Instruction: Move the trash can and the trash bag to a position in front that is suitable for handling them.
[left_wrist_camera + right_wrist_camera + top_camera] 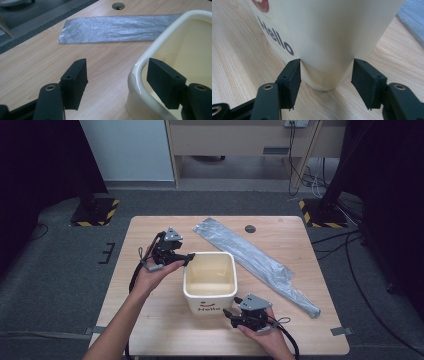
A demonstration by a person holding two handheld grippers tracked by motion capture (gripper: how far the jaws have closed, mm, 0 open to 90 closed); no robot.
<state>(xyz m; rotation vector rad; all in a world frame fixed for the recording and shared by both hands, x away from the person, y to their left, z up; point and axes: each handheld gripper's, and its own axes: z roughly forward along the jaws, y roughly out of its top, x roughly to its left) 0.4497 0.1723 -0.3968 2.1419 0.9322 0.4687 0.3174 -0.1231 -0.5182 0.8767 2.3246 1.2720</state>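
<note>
- A cream square bin (210, 281) stands upright near the middle of the table (150, 320), open side up and empty inside, with "Hello" printed on the side facing the person.
- A long, flat grey plastic bag (255, 260) lies on the table behind and to the right of the bin, apart from it; judging from the layout, it is laid out ready to go into the bin as a liner.
- The left hand-held gripper (186, 260) sits at the bin's far left corner. In the left gripper view its jaws straddle the rim (140, 67), one outside and one inside the wall, partly open with a gap at the outer pad, so nothing is clamped.
- The right hand-held gripper (229, 314) is low at the bin's near right corner. In the right gripper view that rounded corner (324, 82) lies between the jaws, the left pad (293, 80) at or almost on the wall, the right pad clear; no firm grip.
- Taking opposite corners looks meant to steady or lift the bin evenly.
- Both forearms come in from the near edge, the left reaching further forward, the right hand cupped under its tool close to the table.
</note>
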